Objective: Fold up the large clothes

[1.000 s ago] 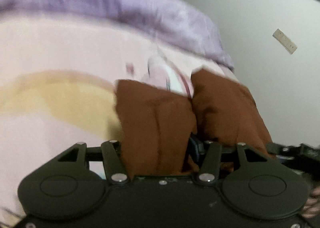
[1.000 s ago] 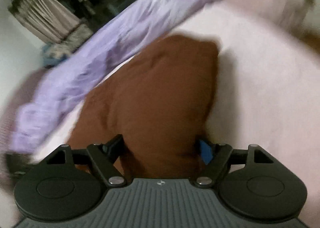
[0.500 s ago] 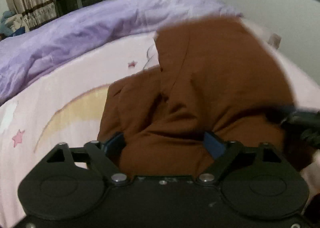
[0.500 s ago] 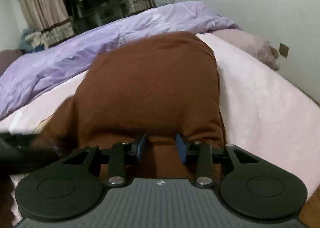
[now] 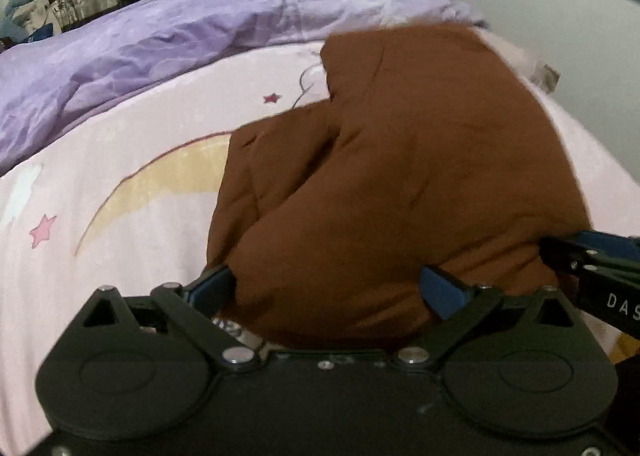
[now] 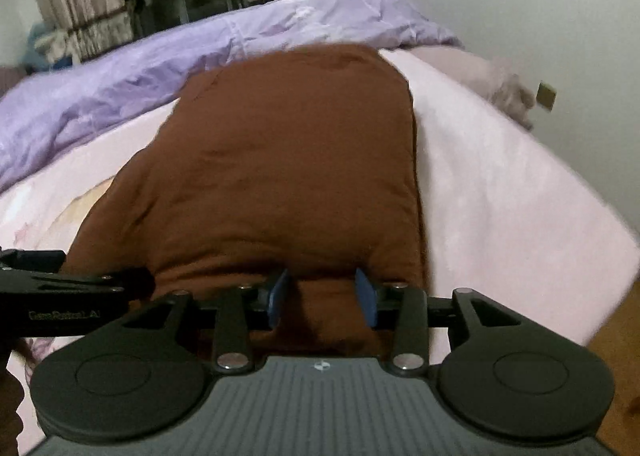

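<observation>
Left wrist: brown garment (image 5: 400, 183) on pink bedsheet (image 5: 100, 159).

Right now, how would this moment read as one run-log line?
task: fold large clothes | left gripper: open around brown garment | right gripper: part open, cloth between pads | surface: pink bedsheet

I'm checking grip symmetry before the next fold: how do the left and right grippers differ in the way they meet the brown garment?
The left gripper has its jaws spread wide, with a broad bunch of the brown garment between them; the right gripper has its jaws much closer, around a narrow pinch. The cloth bulges in folds ahead of the left gripper and lies smoother ahead of the right. Both sit at the garment's near edge, over the pink bedsheet.
</observation>
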### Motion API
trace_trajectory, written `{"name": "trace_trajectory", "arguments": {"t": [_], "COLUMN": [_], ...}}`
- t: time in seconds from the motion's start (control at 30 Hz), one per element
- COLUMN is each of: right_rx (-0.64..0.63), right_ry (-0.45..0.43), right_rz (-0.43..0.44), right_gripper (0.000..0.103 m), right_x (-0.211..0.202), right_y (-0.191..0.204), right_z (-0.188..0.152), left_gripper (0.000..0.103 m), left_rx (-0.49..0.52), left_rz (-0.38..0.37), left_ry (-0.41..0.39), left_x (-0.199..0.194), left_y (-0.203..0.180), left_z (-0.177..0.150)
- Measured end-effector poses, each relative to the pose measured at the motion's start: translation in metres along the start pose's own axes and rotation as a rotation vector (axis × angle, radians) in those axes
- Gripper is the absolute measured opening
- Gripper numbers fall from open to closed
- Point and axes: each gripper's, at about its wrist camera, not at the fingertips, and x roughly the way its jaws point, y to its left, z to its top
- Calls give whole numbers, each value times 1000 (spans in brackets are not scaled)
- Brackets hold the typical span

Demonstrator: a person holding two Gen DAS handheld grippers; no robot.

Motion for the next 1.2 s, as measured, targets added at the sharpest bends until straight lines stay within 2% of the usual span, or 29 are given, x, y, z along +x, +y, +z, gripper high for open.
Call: {"name": "trace_trajectory", "arguments": {"t": [0.03, 0.1, 0.2, 0.3, 0.43, 0.77, 1.2], "right_rx": [-9, -7, 17, 3, -9, -24, -11], "right_ry": [-5, -32, -48, -66, -59, -27, -21], "right_rz": [-9, -7, 15, -32, -77, -59, -62], "right_gripper": [75, 87, 88, 93, 93, 94, 93], "right_x": [-11, -34, -63, -78, -94, -119, -122], "right_y": [4, 6, 3, 4, 9, 16, 15], "right_z": [2, 6, 9, 9, -3, -37, -46], "left_gripper": [101, 101, 103, 103, 103, 103, 103], "left_rx": [8, 7, 1, -5, -11, -13, -2], "left_rz": [-2, -11, -8, -3, 5, -4, -1], "left_ry": [-4, -17, -79, -118, -143, -96, -96], "left_x": [-9, -31, -69, -98, -113, -130, -131], "left_y": [-1, 1, 3, 3, -3, -17, -23], "left_z": [0, -1, -7, -17, -30, -59, -61]}}
